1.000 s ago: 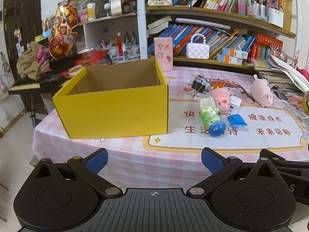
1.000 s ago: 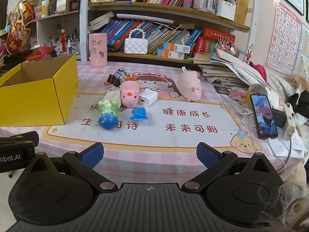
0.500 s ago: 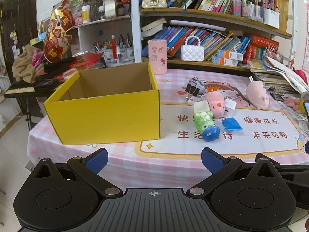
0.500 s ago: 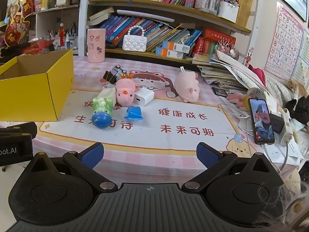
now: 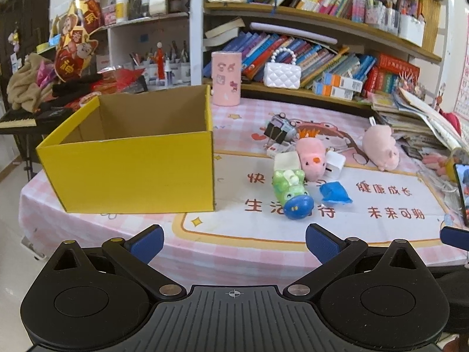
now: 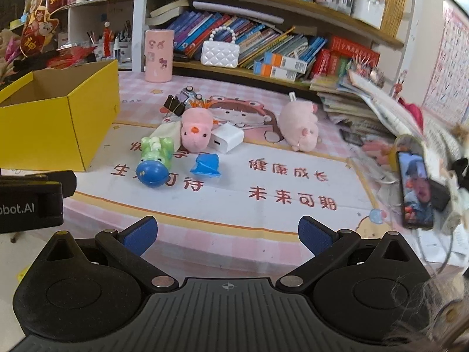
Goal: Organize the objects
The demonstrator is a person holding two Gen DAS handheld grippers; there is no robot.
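While hovering off the table's near edge, left gripper and right gripper both spread wide, grasping nothing. Beyond, on the printed mat: green-and-blue toy beside blue packet. Behind those, pink plush touching white charger; second pink plush apart to the right. Left, yellow box, open-topped. Farthest, pink cylinder before the bookshelf.
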